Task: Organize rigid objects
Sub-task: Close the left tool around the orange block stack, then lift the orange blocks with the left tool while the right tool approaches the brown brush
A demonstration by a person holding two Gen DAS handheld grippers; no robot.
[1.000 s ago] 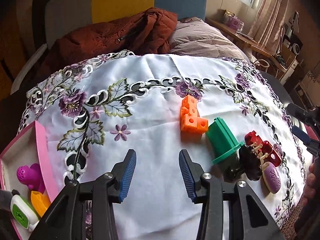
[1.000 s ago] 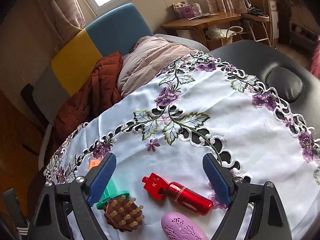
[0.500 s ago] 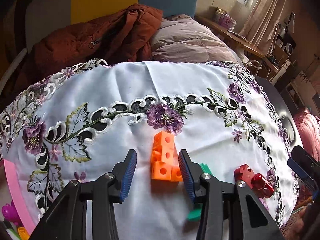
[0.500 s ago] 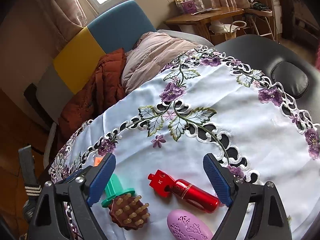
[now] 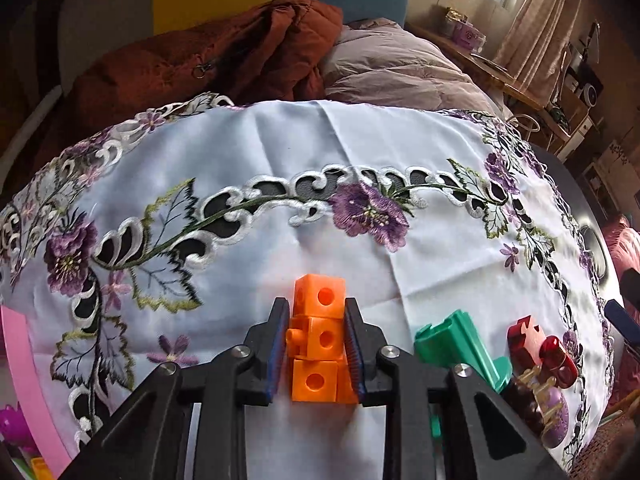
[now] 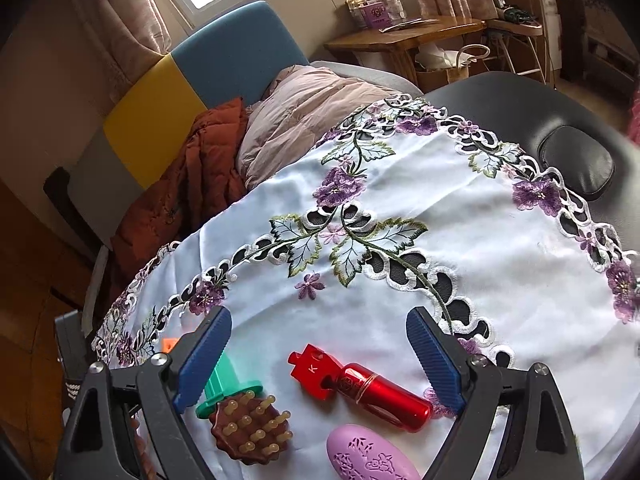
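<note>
An orange piece of joined cubes (image 5: 318,340) lies on the white embroidered tablecloth (image 5: 360,152), and my left gripper (image 5: 316,320) is shut on it, a blue pad pressing each side. To its right lie a green plastic piece (image 5: 460,344), a red bottle-shaped object (image 5: 540,346), a brown studded brush (image 5: 524,400) and a purple oval (image 5: 556,416). My right gripper (image 6: 318,320) stands open above the red object (image 6: 360,388), with the brush (image 6: 250,428), the green piece (image 6: 224,384) and the purple oval (image 6: 368,456) below it. A corner of the orange piece (image 6: 168,345) peeks out behind its left finger.
A pink tray (image 5: 24,368) at the far left edge holds small toys. Behind the table lie a rust jacket (image 5: 224,52) and a mauve duvet (image 5: 392,68). The black padded table (image 6: 576,160) shows past the cloth on the right.
My left gripper has moved away from the pink tray over to the orange cube piece, brought its fingers around it and closed on it. The right gripper has stayed in place, open.
</note>
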